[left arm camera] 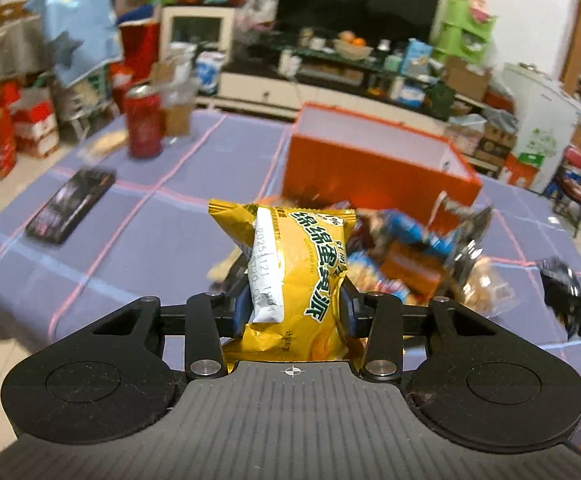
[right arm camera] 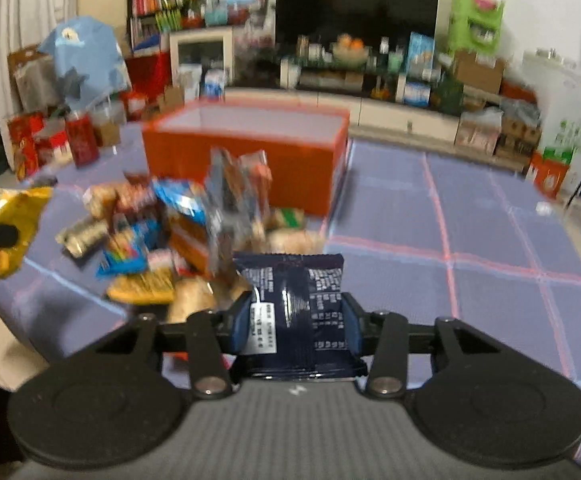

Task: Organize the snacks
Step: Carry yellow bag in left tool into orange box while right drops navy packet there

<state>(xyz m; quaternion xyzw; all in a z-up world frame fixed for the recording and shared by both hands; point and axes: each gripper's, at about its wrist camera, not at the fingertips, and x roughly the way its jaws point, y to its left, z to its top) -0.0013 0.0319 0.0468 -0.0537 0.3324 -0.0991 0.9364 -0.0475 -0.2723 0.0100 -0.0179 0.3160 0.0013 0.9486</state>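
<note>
Hidden / unclear: inside of the orange box point(right arm camera: 246, 168) could not be seen in either view, only its white inner walls near the rim. Most packets in the snack pile point(right arm camera: 162, 232) were motion-blurred; prints unreadable. Lower end of each held packet was cut off behind the tool body.
Left tongs point(left arm camera: 294, 304): pinching the yellow packet point(left arm camera: 298, 272) from both sides, blue pads pressed into its lower half.
Yellow packet: upright, held above the bench point(left arm camera: 150, 248), glossy yellow wrapper with green characters and a white date strip down its left side; crumpled at the waist where pinched. In the right wrist view it showed at the far left edge, partly cut off.
Right tongs point(right arm camera: 294, 324): pinching the dark blue packet point(right arm camera: 294, 312), pads touching its left and right edges.
Dark blue packet: upright, back seam facing the camera, small white print and a white label at lower left; text too small to read.
Snack pile: on the purple checked bench, just in front of the orange box, between the two tools.
Other items: red can point(left arm camera: 143, 122) and black flat box point(left arm camera: 70, 206) on the bench's left part, well apart from the pile.
</note>
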